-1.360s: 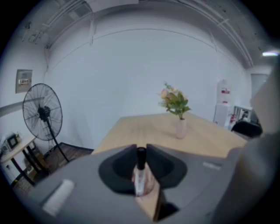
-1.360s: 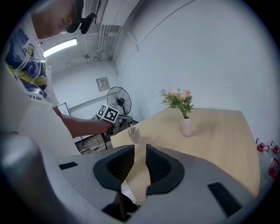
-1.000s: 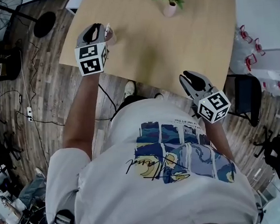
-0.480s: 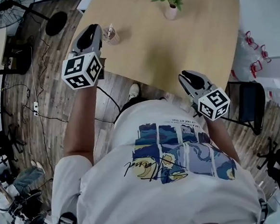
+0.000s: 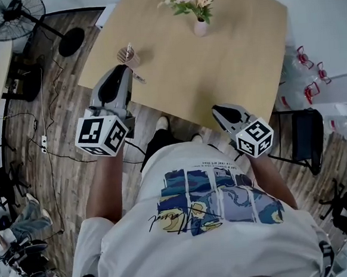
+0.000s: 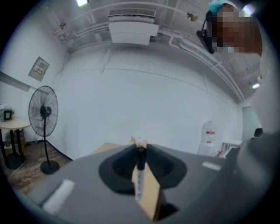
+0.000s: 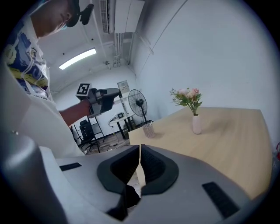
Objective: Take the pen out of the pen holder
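Extraction step looks done: your left tongs (image 6: pixel 141 151) are clamped on the pen (image 6: pixel 139 177), black cap pinched at the tips, clear barrel hanging below them. The pen is out of the pen holder (image 5: pixel 129 56) and apart from it, held just on the near side of the holder, over the near-left edge of the bench (image 5: pixel 233 64), touching neither. The holder stands upright near the bench's left edge. Something pale sticks out of its top, too small to tell what. Your right tongs (image 7: pixel 139 148) are closed on nothing, pads together, off the near edge of the bench on the right, well apart from the holder. The vase of flowers (image 5: pixel 199 25) sits at the far side, out of the way. My read: only the finish is left. The next move calls for a steady grip, since the pinch is only on the cap end and the barrel could swing or slip if you turn the wrist fast. If you're setting it down, pick bare bench to the right of the holder, bring the barrel down flat, then open the left tongs. Stay off the holder's rim. It looks light and would likely tip from a knock. The right tongs aren't needed.
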